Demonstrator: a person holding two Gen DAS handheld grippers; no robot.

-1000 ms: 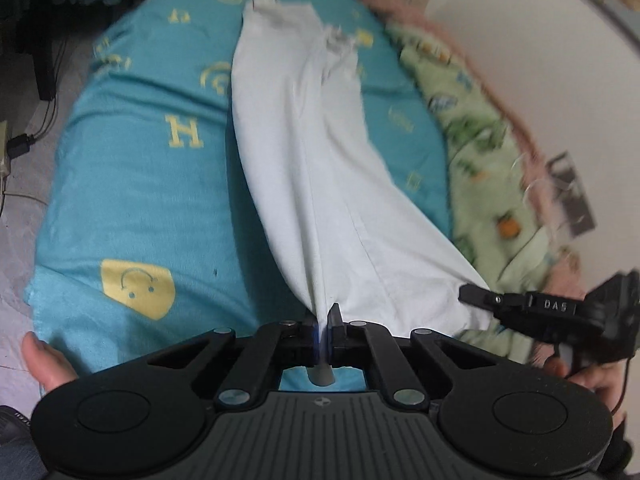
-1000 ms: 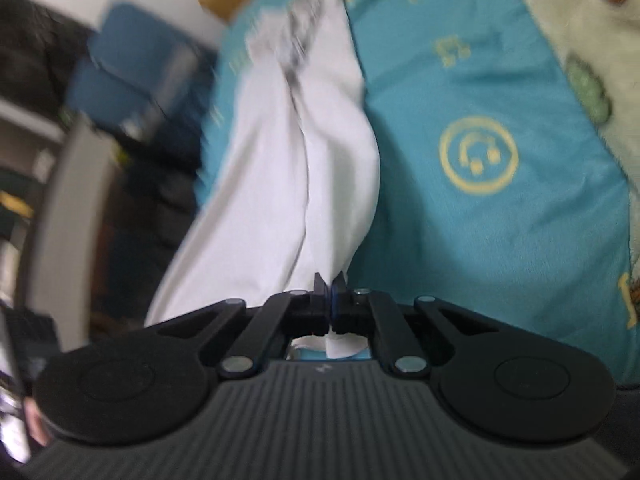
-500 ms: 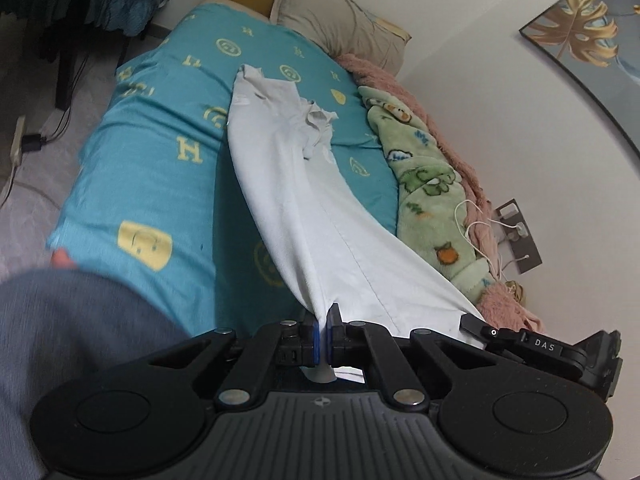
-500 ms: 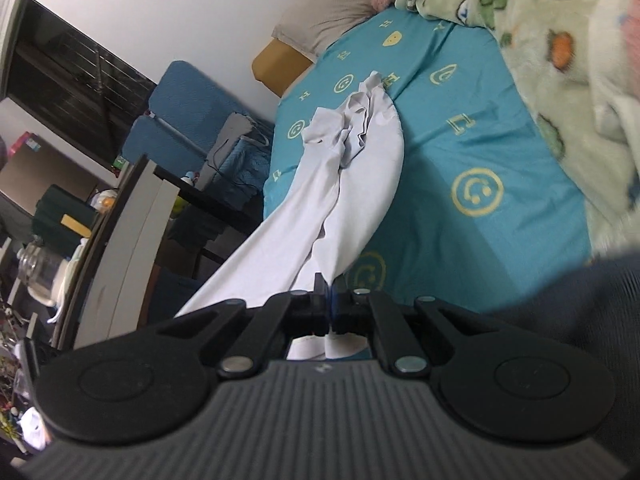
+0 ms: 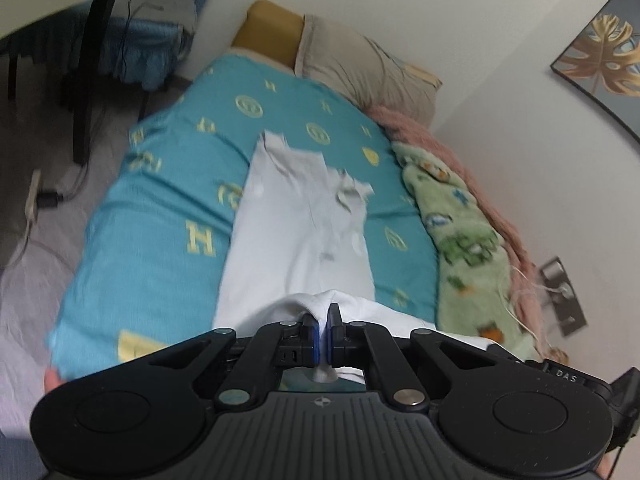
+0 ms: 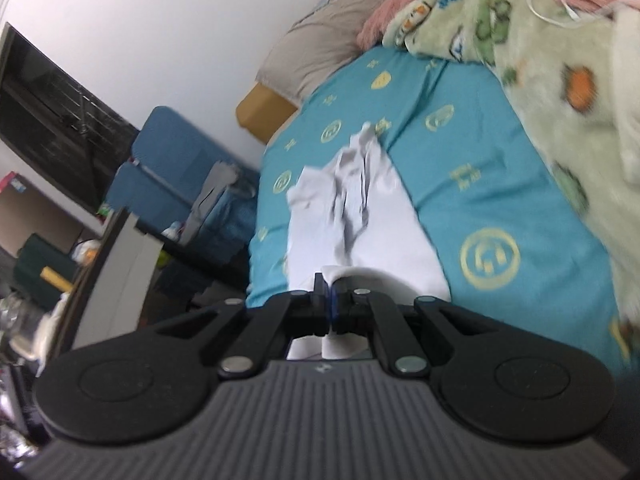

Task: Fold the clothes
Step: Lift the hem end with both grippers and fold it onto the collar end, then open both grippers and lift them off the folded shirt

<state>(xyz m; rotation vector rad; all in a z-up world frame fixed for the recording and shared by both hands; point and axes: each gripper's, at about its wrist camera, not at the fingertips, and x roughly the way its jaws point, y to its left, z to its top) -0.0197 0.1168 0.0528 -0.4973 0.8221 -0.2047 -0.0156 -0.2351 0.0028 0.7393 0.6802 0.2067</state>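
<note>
Left wrist view shows the long white cotton garment [image 5: 296, 232] lying lengthwise down a bed covered by a teal sheet printed with yellow emblems [image 5: 168, 208], its near hem lifted and pinched between the pressed-together left tongs [image 5: 324, 320]. Right wrist view shows the same white garment [image 6: 360, 216] with another part of that near edge clamped in the right tongs [image 6: 330, 294], equally closed. Beside the sheet lie a green cartoon-print fleece blanket [image 5: 460, 232] and a beige pillow [image 5: 360, 68].
</note>
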